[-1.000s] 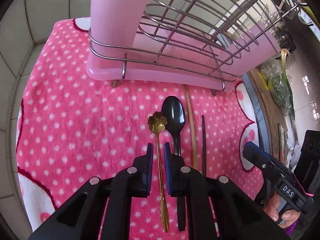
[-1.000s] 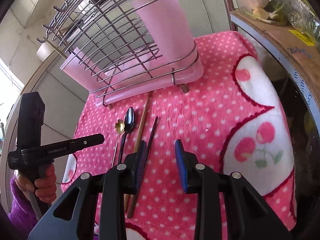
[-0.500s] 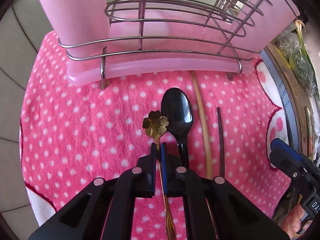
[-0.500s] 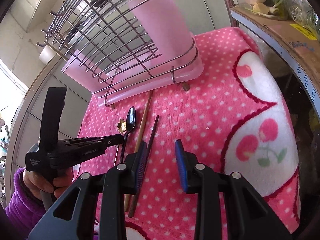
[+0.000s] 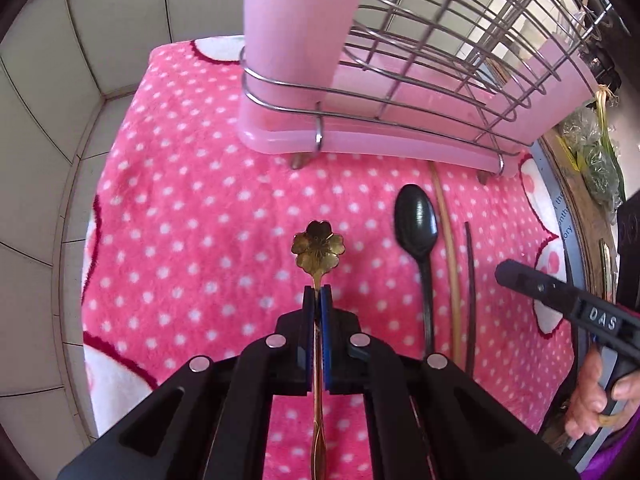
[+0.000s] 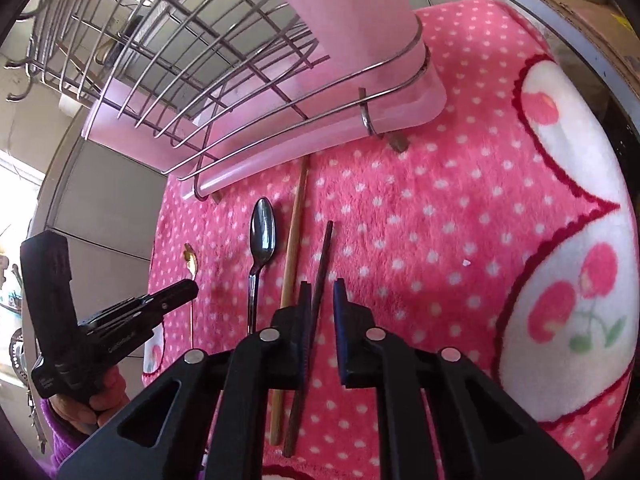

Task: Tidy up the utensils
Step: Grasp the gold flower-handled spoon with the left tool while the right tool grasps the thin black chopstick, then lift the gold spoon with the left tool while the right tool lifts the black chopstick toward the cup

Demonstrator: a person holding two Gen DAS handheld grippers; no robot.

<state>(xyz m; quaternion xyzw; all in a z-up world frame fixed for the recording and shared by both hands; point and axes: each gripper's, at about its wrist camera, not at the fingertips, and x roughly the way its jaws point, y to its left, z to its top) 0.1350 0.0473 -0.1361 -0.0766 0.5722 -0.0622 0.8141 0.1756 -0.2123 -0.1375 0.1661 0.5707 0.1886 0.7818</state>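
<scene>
Utensils [image 5: 416, 224] lie on polka-dot cloth [image 5: 192, 216]; left fingers [image 5: 309, 300] pinch gold spoon [image 5: 318, 246]

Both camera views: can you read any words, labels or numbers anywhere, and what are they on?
"DAS": white letters on the right gripper body, left wrist view.
Small white print on the left gripper body, right wrist view: too blurred to read.
Partial lettering on the grey curved edge beside the blanket: cut off, unreadable.
Yellow label on the cardboard: too blurred.

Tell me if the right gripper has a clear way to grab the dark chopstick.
Probably yes. The right gripper is closing with the dark chopstick already between its jaws; the tan chopstick lies close alongside but outside them.
</scene>
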